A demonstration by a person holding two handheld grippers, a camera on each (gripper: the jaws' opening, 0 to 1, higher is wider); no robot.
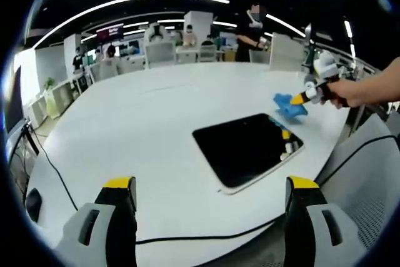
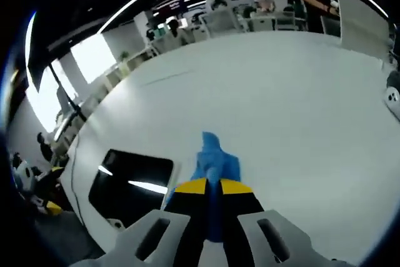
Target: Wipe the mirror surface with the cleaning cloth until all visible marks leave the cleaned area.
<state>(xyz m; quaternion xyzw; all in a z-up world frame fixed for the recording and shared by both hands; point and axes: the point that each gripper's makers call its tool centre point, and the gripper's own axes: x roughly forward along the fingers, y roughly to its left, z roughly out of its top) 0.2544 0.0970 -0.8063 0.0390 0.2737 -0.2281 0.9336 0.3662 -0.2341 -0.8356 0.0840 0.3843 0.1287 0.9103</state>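
Nearest, left gripper (image 1: 211,192): its two yellow-tipped jaws stand spread wide apart over the near edge of the table, with nothing between them
Cable (image 1: 206,237): a thin black line lies across the table just beyond those jaws, and another black cable curves off along the table's left side
Table (image 1: 137,129): broad, white and smooth, rounded at its near edge
Mirror (image 1: 247,148): a dark rectangle with rounded corners and a pale rim, flat on the table right of centre; in the right gripper view it (image 2: 131,186) lies to the left of the cloth, with two bright light streaks reflected in it
Right gripper (image 2: 212,187): jaws pressed together on a fold of the cloth; in the left gripper view it (image 1: 299,99) comes in from the right, held by a person's hand (image 1: 356,90)
Cloth (image 2: 215,161): blue and crumpled, hanging from the jaws just above the table; seen from the left gripper, it (image 1: 289,105) sits just past the mirror's far right corner
Chair (image 1: 365,179): grey mesh, at the table's right edge
Room: an office with white desks and chairs (image 1: 159,51) beyond the table, people standing among them, a bright window on the left, a dark ceiling with long curved strip lights (image 1: 125,3)
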